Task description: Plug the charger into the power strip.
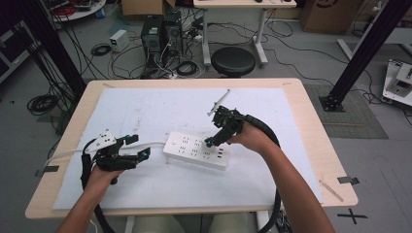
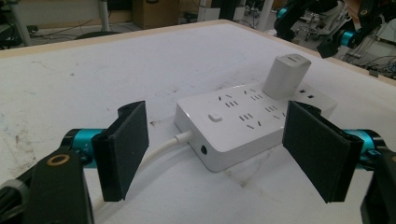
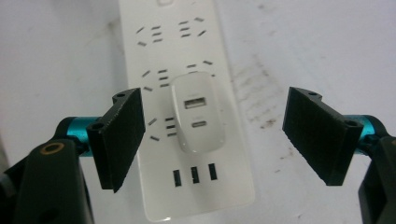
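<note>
A white power strip [image 1: 194, 149] lies in the middle of the white mat, its cable [image 1: 150, 143] running off to the left. A white USB charger [image 3: 198, 116] is plugged into the strip [image 3: 187, 56], standing upright near its far end in the left gripper view [image 2: 285, 76]. My right gripper [image 3: 219, 135] hangs open just above the charger, one jaw on each side and neither pad touching it. In the high view it [image 1: 213, 141] points down at the strip's right part. My left gripper [image 1: 138, 147] stands open, left of the strip's cable end [image 2: 205, 149], with nothing in it [image 2: 224, 154].
The white mat [image 1: 160, 107] covers most of the wooden table [image 1: 311, 126]. Behind the table stand a black stool [image 1: 233, 60], computer towers [image 1: 160, 34] and loose cables on the floor. Black frame posts [image 1: 359, 53] rise at both sides.
</note>
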The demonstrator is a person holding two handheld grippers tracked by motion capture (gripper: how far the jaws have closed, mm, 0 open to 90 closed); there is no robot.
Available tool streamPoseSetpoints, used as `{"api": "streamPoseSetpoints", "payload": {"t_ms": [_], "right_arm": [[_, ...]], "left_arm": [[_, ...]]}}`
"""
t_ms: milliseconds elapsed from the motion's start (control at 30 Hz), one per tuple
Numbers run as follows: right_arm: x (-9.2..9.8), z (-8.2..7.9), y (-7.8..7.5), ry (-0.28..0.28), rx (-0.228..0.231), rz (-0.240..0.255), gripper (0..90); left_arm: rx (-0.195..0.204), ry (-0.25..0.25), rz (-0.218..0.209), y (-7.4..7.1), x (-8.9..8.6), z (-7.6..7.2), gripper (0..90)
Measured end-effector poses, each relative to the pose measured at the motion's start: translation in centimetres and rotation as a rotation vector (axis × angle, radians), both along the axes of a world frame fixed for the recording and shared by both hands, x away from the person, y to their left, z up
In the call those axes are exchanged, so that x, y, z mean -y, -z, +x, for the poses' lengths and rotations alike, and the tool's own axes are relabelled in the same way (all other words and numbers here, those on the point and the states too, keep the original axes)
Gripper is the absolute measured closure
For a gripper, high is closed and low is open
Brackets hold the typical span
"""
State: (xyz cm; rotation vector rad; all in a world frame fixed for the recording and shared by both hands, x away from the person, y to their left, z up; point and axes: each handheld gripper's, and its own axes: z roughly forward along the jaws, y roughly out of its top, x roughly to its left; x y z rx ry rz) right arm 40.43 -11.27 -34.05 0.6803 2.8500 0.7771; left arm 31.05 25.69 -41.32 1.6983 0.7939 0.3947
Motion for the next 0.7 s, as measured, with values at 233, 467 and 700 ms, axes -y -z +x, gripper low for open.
{"api": "streamPoseSetpoints", "payload": {"t_ms": [233, 467, 700], "right_arm": [[3.2, -1.2, -0.8, 0.096, 0.048, 0.09, 20.1], [6.3, -2.7, -1.1, 0.171, 0.09, 0.131, 16.7], [10.0, -4.7, -0.6, 0.225, 0.125, 0.184, 16.5]], "left_arm": [[0.001, 0.003, 0.002, -0.1, 0.2, -0.1, 22.8], [0.003, 0.002, 0.008, -0.2, 0.3, -0.2, 22.7], [0.014, 0.007, 0.016, -0.6, 0.5, -0.2, 22.7]]}}
